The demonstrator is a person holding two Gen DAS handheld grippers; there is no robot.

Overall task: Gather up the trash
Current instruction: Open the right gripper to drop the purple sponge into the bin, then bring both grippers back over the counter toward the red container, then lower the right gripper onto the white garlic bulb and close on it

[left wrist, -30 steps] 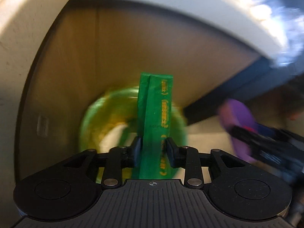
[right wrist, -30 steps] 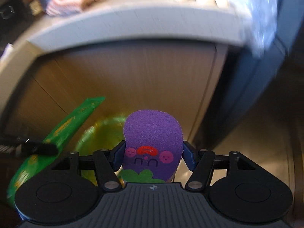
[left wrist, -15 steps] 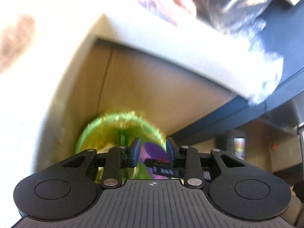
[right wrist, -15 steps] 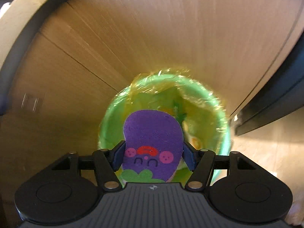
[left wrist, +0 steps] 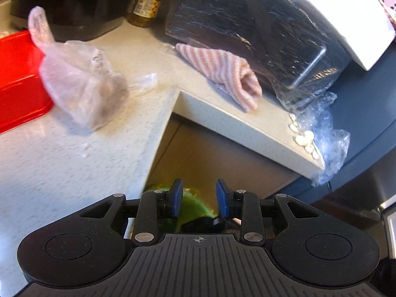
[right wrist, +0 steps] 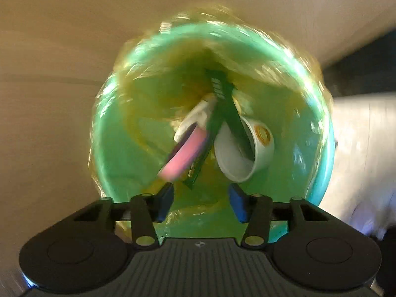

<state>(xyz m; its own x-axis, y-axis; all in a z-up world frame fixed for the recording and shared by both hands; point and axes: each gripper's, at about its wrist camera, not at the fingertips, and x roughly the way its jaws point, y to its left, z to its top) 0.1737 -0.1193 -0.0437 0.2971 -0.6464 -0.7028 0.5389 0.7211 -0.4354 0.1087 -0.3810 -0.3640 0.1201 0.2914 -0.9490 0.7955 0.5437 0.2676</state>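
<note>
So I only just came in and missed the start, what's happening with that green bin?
A person with a gripper in each hand is clearing trash into the lined green bin. The right gripper hangs over its mouth, jaws closing on nothing; the purple and pink piece is inside with a green wrapper and a white cup. The left gripper is open and empty, facing the counter, where a crumpled plastic bag lies.

Mostly hidden behind the left tongs [left wrist: 199, 199] and worktop [left wrist: 74, 163] edge: green bin [left wrist: 191, 204]. Cut off at the left edge: red container [left wrist: 17, 81]. Smeared by motion blur in the right wrist view: bin rim, pink item [right wrist: 184, 154], dark green wrapper [right wrist: 217, 113].
</note>
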